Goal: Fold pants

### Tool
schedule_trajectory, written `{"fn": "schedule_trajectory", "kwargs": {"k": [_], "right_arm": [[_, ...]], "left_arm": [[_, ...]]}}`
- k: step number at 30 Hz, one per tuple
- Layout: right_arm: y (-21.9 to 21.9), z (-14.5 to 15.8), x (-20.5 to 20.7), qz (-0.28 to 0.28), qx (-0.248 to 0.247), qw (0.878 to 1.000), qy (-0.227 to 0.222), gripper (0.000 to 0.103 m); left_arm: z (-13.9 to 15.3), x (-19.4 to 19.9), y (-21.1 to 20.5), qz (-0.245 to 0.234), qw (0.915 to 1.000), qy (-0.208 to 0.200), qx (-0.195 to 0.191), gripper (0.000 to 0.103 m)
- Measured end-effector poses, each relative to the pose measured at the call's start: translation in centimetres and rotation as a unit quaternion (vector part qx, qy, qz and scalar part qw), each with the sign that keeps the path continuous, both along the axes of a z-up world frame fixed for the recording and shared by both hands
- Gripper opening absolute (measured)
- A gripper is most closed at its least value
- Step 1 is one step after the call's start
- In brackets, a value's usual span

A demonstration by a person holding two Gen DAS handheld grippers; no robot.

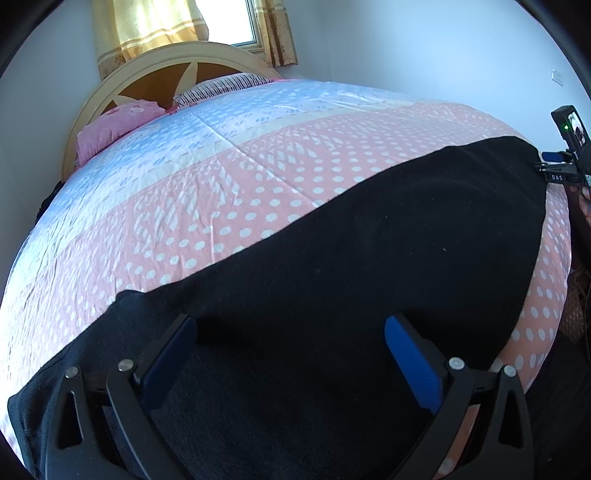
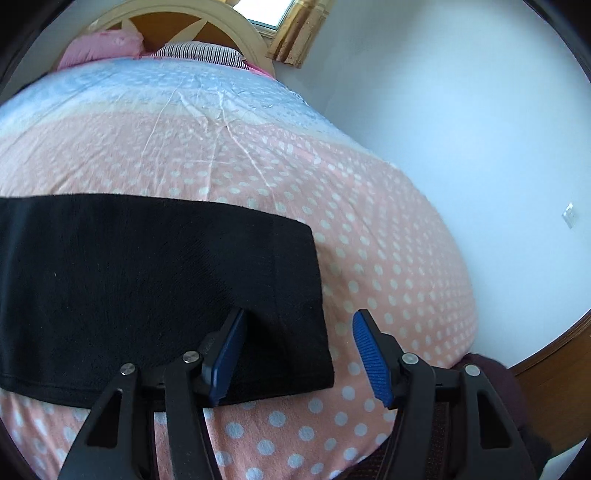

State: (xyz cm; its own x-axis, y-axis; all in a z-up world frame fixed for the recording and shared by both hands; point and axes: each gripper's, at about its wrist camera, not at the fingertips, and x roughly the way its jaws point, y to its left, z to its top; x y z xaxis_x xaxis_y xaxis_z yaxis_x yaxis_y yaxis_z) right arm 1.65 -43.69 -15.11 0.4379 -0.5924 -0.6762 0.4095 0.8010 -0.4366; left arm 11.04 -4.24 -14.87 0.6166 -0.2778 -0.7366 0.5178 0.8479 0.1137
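Black pants [image 1: 332,277] lie flat in a long band across the near part of a bed with a pink dotted cover [image 1: 258,177]. My left gripper [image 1: 291,332] hovers open over one end of the pants, blue pads wide apart, nothing between them. In the right wrist view the other end of the pants [image 2: 147,288] stops in a straight hem edge. My right gripper [image 2: 299,332] is open there, its left pad over the cloth's corner and its right pad over the bare cover. The right gripper's body [image 1: 569,162] shows at the far end of the pants.
Pillows [image 1: 118,125] and a rounded wooden headboard [image 1: 166,62] sit at the bed's far end under a curtained window [image 1: 229,22]. A white wall [image 2: 461,129] runs along the bed's right side, with a wooden bed frame edge [image 2: 554,373] near the corner.
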Motion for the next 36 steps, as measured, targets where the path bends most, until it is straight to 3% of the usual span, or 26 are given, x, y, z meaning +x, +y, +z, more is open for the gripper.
{"fn": "schedule_trajectory", "kwargs": {"k": [4,6,8,12,16,24,32,34,36], "right_arm": [[-0.3,1.2,-0.6,0.005,0.023,0.999,-0.035,0.061],[-0.2,2.5,-0.9,0.001,0.011,0.998,-0.059,0.061],[0.0,5.0,-1.7,0.003,0.003,0.994,-0.111,0.061],[0.4,8.3,-2.8,-0.002,-0.019,0.987,-0.16,0.061],[0.9,9.7,-3.3,-0.002,-0.037,0.986,-0.164,0.061],[2.7,11.2,-4.3,0.025,-0.019,0.983,-0.183,0.061],[2.2,9.5,-3.3,0.019,-0.009,0.986,-0.166,0.061],[1.7,8.8,-3.2,0.019,0.01,0.987,-0.161,0.061],[-0.1,7.9,-3.1,0.021,0.087,0.984,-0.157,0.061]], "left_arm": [[0.0,0.1,0.1,-0.001,1.0,0.0,-0.002,0.103],[0.0,0.2,0.2,-0.001,1.0,0.003,-0.005,0.103],[0.0,0.2,0.3,-0.001,0.9999,0.006,-0.008,0.103],[0.0,0.0,0.2,0.0,1.0,0.002,-0.006,0.103],[-0.1,0.0,0.2,0.0,1.0,0.003,-0.007,0.103],[0.0,0.0,0.3,0.0,1.0,0.002,-0.007,0.103],[0.0,0.0,0.3,0.0,1.0,0.002,-0.008,0.103],[0.0,0.0,0.2,0.0,1.0,0.002,-0.008,0.103],[0.0,0.0,0.3,0.0,1.0,0.002,-0.008,0.103]]}}
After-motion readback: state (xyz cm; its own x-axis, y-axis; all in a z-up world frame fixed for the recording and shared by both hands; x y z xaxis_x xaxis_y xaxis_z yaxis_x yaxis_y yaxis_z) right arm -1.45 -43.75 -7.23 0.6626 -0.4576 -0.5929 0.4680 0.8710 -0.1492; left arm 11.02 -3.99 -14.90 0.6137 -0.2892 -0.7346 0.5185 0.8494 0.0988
